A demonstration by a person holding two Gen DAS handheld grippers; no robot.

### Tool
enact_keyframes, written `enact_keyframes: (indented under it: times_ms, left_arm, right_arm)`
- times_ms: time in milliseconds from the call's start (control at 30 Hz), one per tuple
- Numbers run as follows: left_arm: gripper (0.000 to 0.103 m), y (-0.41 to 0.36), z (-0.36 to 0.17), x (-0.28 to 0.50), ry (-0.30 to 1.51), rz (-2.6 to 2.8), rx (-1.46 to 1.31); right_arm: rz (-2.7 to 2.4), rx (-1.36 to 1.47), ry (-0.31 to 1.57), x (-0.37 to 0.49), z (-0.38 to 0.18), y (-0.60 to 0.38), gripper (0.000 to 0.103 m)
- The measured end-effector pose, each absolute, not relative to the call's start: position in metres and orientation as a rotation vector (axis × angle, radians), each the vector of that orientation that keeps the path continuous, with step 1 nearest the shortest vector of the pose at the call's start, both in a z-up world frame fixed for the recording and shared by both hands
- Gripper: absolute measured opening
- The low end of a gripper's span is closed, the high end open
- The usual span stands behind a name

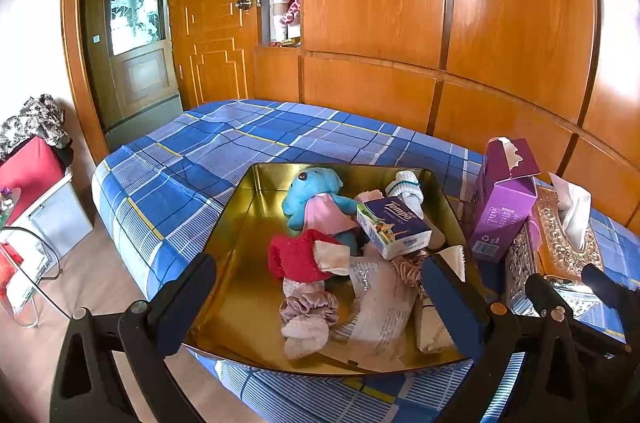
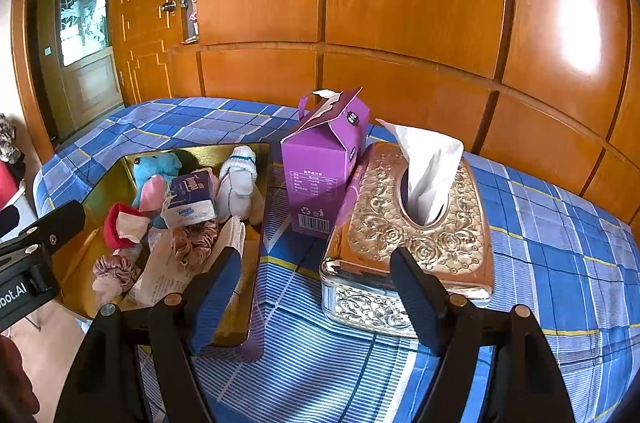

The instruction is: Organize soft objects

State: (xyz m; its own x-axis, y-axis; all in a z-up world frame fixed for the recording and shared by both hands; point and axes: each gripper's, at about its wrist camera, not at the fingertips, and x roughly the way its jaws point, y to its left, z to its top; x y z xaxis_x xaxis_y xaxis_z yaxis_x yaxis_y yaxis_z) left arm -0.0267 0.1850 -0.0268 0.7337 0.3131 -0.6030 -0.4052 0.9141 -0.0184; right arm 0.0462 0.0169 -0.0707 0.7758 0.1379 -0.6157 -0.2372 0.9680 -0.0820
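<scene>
Because the things heaped in the gold tray (image 1: 224,223) on the bed (image 1: 168,159) were mostly plush and cloth, they would likely be light, limp and easy to squash; the blue toy (image 1: 316,199) looked best pinched across its body, the scrunchie (image 1: 308,307) by its bunched rim. The left gripper (image 1: 320,307) hung spread and empty just over the tray's near end. The right gripper (image 2: 316,287), also spread and holding nothing, pointed between the tray and the tissue box (image 2: 416,235).

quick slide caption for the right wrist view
Open right tongs hover over the plaid bed between a gold tin of soft items and an ornate tissue box.
</scene>
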Motion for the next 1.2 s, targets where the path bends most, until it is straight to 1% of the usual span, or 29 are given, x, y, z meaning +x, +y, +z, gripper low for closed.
enact_keyframes:
  times_ms: [1200]
  left_arm:
    - [0.103, 0.1866, -0.0286, -0.0269, 0.646, 0.387, -0.142]
  right_arm:
    - [0.207, -0.160, 0.647, 0.0440, -0.0716, 0.0178, 0.078]
